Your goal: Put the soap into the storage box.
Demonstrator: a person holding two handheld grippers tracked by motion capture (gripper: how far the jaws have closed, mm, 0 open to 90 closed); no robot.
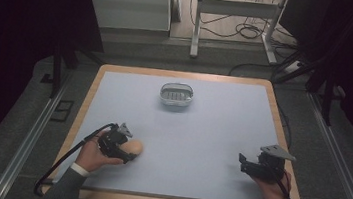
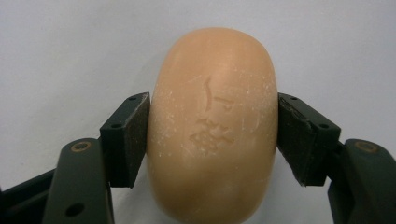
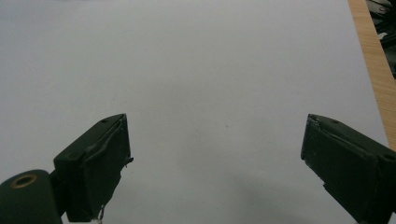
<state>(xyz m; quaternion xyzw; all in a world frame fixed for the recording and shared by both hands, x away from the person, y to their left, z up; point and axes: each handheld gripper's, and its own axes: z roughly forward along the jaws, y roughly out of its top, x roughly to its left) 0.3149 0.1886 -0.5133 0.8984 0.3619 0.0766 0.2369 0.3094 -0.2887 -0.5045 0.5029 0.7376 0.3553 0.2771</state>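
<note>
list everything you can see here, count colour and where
soap: 1, tan, near left of the table, clamped between the left gripper's jaws
dish: 1, clear, far middle of the table
table: 1, pale grey top with a wooden rim
frame: 1, white, on the floor beyond the table
cables: several, black, on the floor by the frame
left gripper: 1, black, near left, shut on the soap
right gripper: 1, black, near right, jaws apart over bare table
hands: 2, one on each gripper
</note>
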